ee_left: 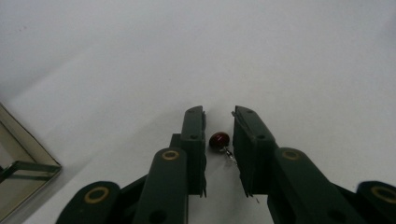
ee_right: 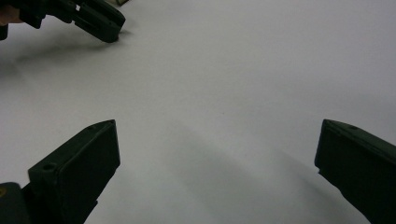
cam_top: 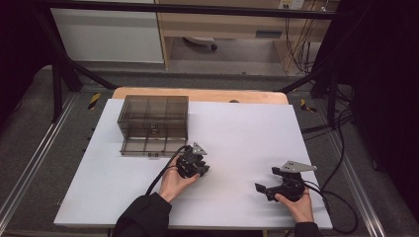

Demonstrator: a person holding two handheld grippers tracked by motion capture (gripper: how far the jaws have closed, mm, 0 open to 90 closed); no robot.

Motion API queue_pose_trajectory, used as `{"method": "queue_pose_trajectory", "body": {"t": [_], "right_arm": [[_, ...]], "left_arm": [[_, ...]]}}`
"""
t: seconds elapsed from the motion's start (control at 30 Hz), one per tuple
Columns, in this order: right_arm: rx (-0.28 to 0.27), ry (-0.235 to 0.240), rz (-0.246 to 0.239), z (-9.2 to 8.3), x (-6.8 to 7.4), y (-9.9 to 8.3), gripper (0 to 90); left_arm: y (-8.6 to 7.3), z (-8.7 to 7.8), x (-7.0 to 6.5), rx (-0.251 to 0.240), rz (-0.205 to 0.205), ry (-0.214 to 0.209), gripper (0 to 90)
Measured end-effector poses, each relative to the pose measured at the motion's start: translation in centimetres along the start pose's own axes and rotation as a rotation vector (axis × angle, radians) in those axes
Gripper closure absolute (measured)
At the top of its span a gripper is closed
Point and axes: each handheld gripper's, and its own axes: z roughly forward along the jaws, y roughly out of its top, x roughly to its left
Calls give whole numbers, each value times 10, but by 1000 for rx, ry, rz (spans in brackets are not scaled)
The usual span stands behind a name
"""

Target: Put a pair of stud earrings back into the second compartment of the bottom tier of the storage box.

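A small dark red bead (ee_left: 219, 140) with a thin metal hook lies on the white table sheet (cam_top: 237, 133). My left gripper (ee_left: 218, 112) has its jaws narrowly apart on either side of the bead, with a slight gap at each side. In the high view the left gripper (cam_top: 197, 168) sits low over the sheet, just right of the drawer unit. My right gripper (cam_top: 264, 191) rests near the front right of the sheet. Its jaws (ee_right: 218, 123) stand wide open with bare sheet between them.
A smoky translucent drawer unit (cam_top: 153, 116) stands at the back left, with its bottom drawer (cam_top: 150, 145) pulled out toward me. A corner of that drawer (ee_left: 23, 158) lies left of the left gripper. The left gripper (ee_right: 93, 18) is far off in the right gripper view.
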Motion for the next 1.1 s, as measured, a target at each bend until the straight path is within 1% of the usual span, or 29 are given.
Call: {"method": "queue_pose_trajectory", "body": {"t": [0.27,0.57,0.8,1.1], "right_arm": [[-3,-1,0,0,0,0,8],[-1,0,0,0,0,0,8],[-1,2,0,0,0,0,7],[-1,1,0,0,0,0,8]], "left_arm": [[0,0,0,-3,4,4,791],[0,0,0,-3,8,-1,802],[0,0,0,-13,19,-2,806],[0,-9,-1,-32,25,-10,809]]}}
